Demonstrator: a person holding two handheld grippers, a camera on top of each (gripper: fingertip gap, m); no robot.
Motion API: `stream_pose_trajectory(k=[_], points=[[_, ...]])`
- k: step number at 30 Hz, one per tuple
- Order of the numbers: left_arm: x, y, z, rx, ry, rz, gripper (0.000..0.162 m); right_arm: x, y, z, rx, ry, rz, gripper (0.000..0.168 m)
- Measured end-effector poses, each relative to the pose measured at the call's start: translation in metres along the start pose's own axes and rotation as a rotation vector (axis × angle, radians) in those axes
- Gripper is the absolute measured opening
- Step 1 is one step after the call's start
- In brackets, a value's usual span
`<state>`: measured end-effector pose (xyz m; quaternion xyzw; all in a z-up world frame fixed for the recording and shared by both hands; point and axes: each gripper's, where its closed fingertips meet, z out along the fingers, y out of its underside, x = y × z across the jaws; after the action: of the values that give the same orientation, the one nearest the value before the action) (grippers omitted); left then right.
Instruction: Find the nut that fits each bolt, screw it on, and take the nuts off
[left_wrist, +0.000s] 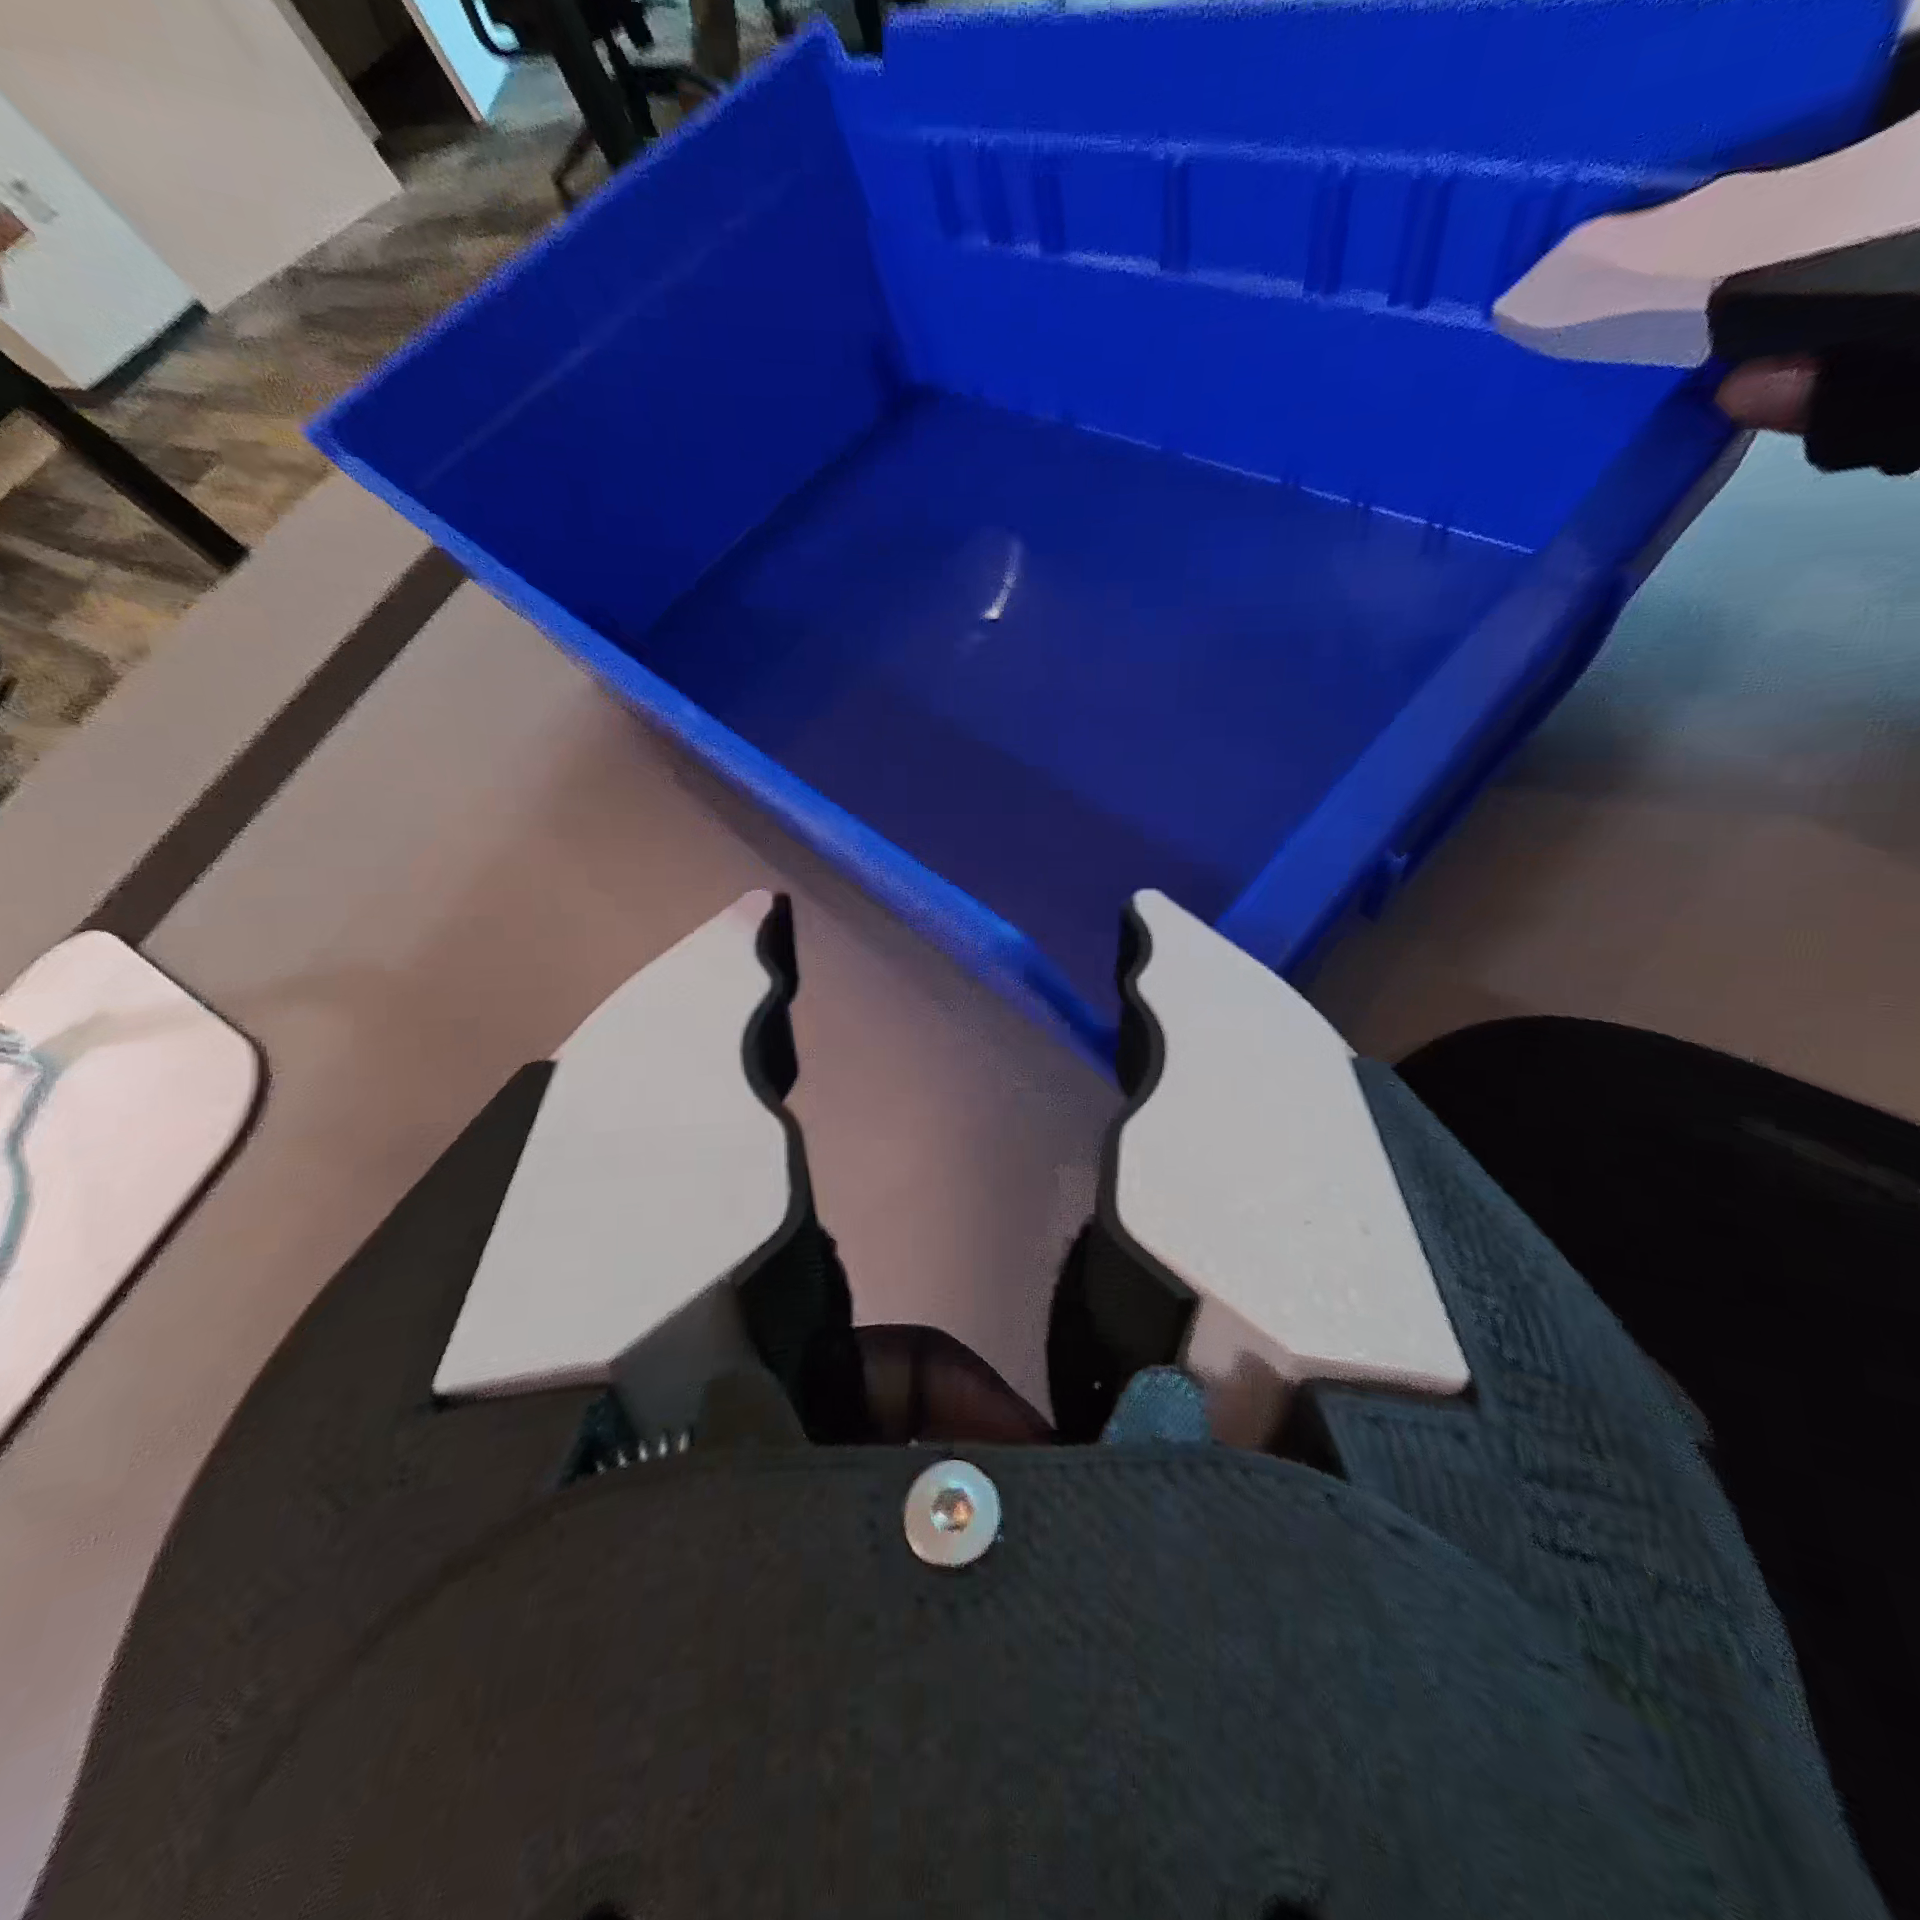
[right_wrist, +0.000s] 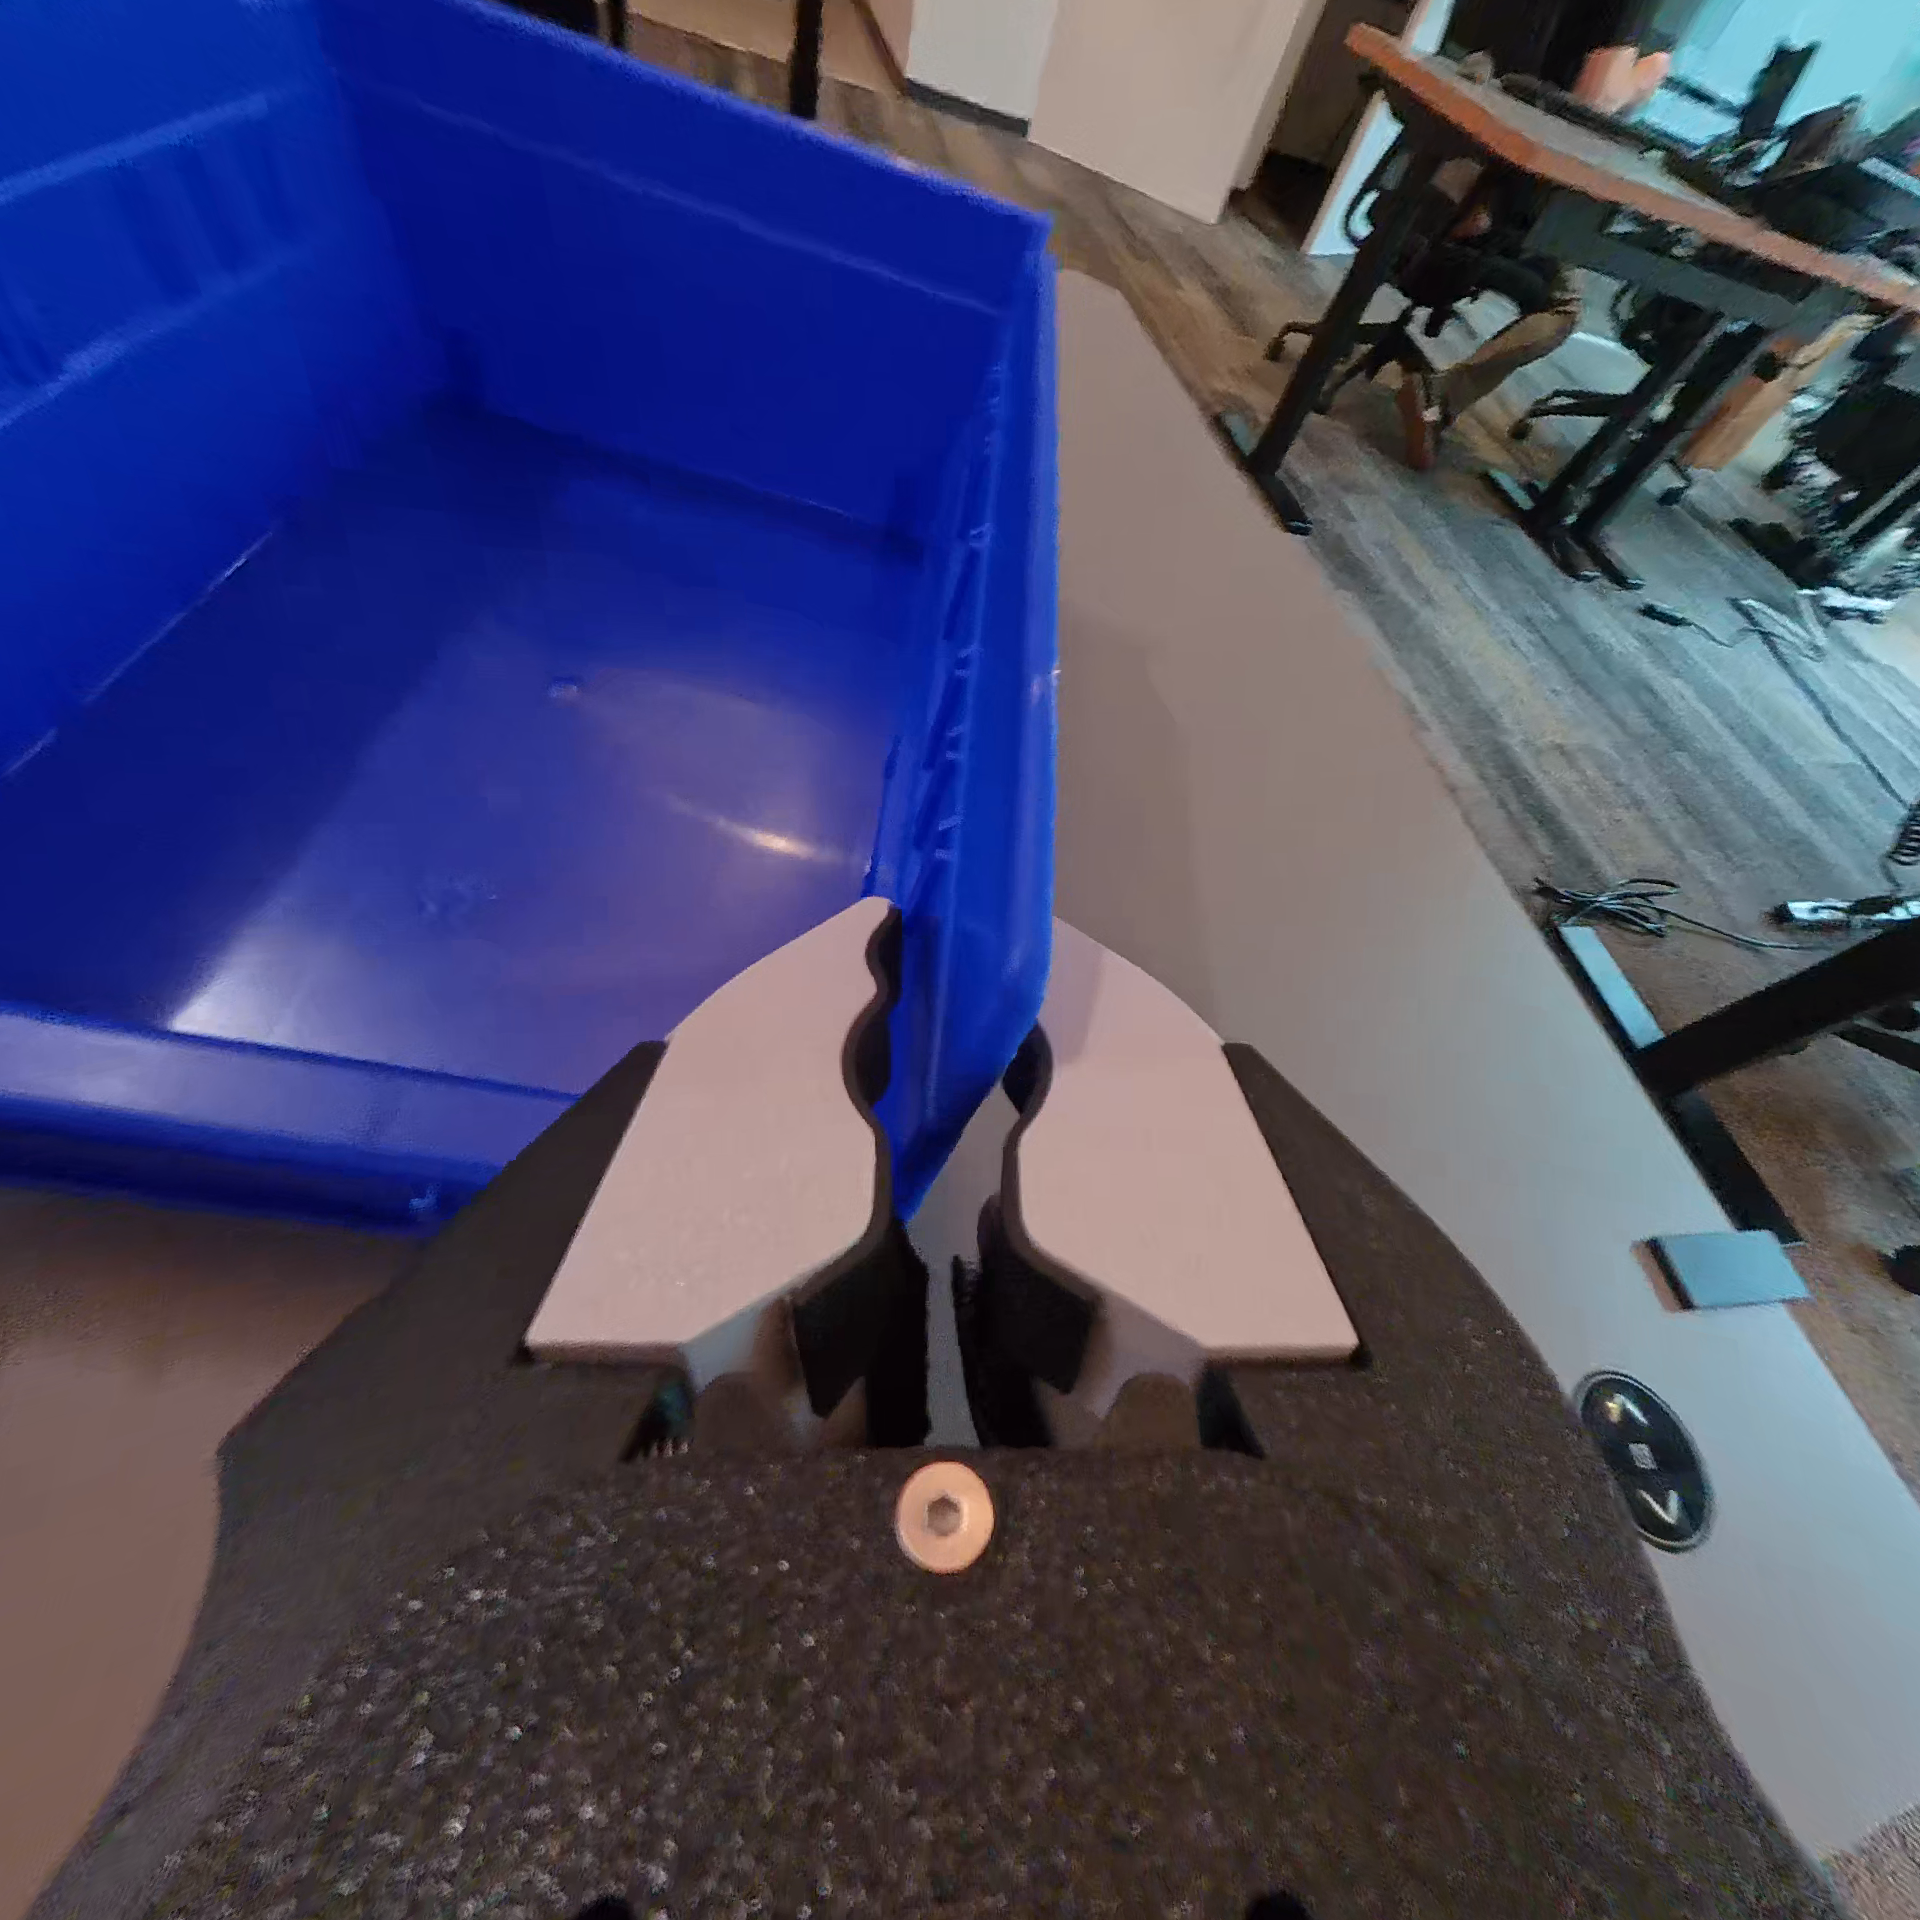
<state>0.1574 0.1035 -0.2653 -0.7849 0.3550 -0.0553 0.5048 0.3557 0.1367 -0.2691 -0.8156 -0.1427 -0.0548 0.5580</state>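
The right gripper (right_wrist: 951, 1013) clenched the side wall of an empty blue bin (right_wrist: 644, 343); the left gripper (left_wrist: 956, 997) hung released just before it. No bolts or nuts showed, so matching looked unstarted

The blue bin (right_wrist: 436, 644) looks like moulded plastic, smooth and glossy on its floor, where light glints, with ribbed outer walls. The right gripper (right_wrist: 961, 997) and left gripper (left_wrist: 956, 997) each have a rough, grainy matt black plastic body, flat matt pale fingers (left_wrist: 644, 1174) with black wavy inner edges, and a shiny metal screw (right_wrist: 943, 1522) in the middle. The table (right_wrist: 1247, 831) is a smooth, matt pale surface, and the floor (right_wrist: 1558, 675) beyond it looks like streaked wood-look planks.
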Motion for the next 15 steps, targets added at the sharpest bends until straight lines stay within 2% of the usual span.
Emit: stream_pose_trajectory(k=[2, 4, 7, 9, 11, 13, 15], points=[[-0.009, -0.007, -0.008, 0.049, -0.024, 0.035, 0.071, 0.007, -0.004, -0.002, 0.015, 0.023, 0.015, 0.025], [-0.016, -0.012, -0.022, 0.088, -0.050, 0.060, 0.078, 0.014, -0.012, -0.010, 0.039, 0.049, 0.037, 0.042], [-0.036, -0.016, -0.066, 0.206, -0.126, 0.049, 0.076, 0.024, -0.039, -0.036, 0.171, 0.103, 0.085, 0.066], [-0.055, -0.010, -0.111, 0.267, -0.184, 0.012, 0.074, 0.017, -0.059, -0.058, 0.279, 0.100, 0.103, 0.072], [-0.088, 0.003, -0.170, 0.320, -0.325, -0.023, 0.069, -0.003, -0.081, -0.073, 0.372, 0.048, 0.097, 0.072], [-0.133, 0.031, -0.235, 0.316, -0.531, -0.061, 0.065, -0.035, -0.096, -0.077, 0.390, -0.058, 0.089, 0.075], [-0.173, 0.071, -0.295, 0.272, -0.690, -0.151, 0.065, -0.075, -0.100, -0.073, 0.350, -0.199, 0.078, 0.085]])
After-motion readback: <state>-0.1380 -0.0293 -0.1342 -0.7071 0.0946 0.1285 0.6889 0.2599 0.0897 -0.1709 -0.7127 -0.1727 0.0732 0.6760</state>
